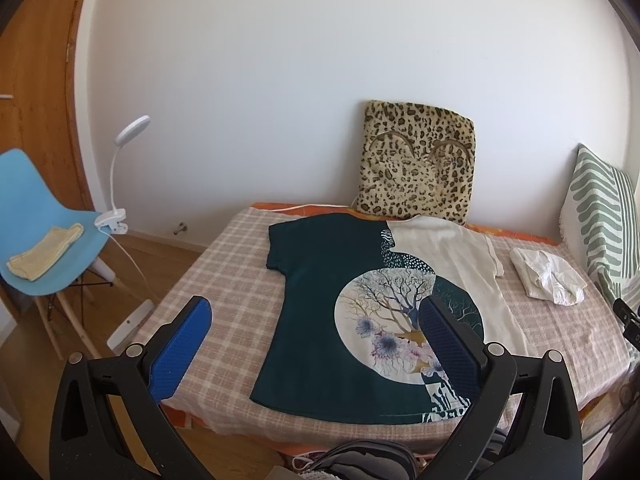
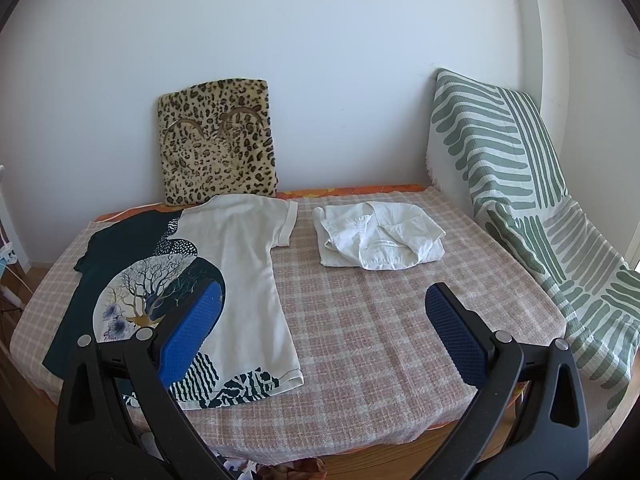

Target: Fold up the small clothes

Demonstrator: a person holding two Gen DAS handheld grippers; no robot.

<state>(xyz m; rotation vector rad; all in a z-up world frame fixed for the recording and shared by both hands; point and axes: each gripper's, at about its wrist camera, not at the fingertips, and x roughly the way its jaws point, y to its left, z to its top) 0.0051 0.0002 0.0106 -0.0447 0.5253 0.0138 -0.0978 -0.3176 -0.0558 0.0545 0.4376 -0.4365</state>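
A small T-shirt (image 1: 320,300), half dark green and half cream with a tree print, lies spread flat on the checked bed cover (image 1: 236,280). It also shows in the right wrist view (image 2: 240,264). A folded white garment (image 2: 376,240) lies to its right, and shows in the left wrist view (image 1: 548,276). My left gripper (image 1: 316,316) is open and empty, held above the shirt's near half. My right gripper (image 2: 324,304) is open and empty, above the bare cover to the right of the shirt's hem.
A leopard-print cushion (image 2: 216,144) leans on the wall behind the shirt. A green striped pillow (image 2: 520,208) stands at the right. A blue chair (image 1: 44,220) with a cloth and a clip lamp (image 1: 120,168) stands left of the bed.
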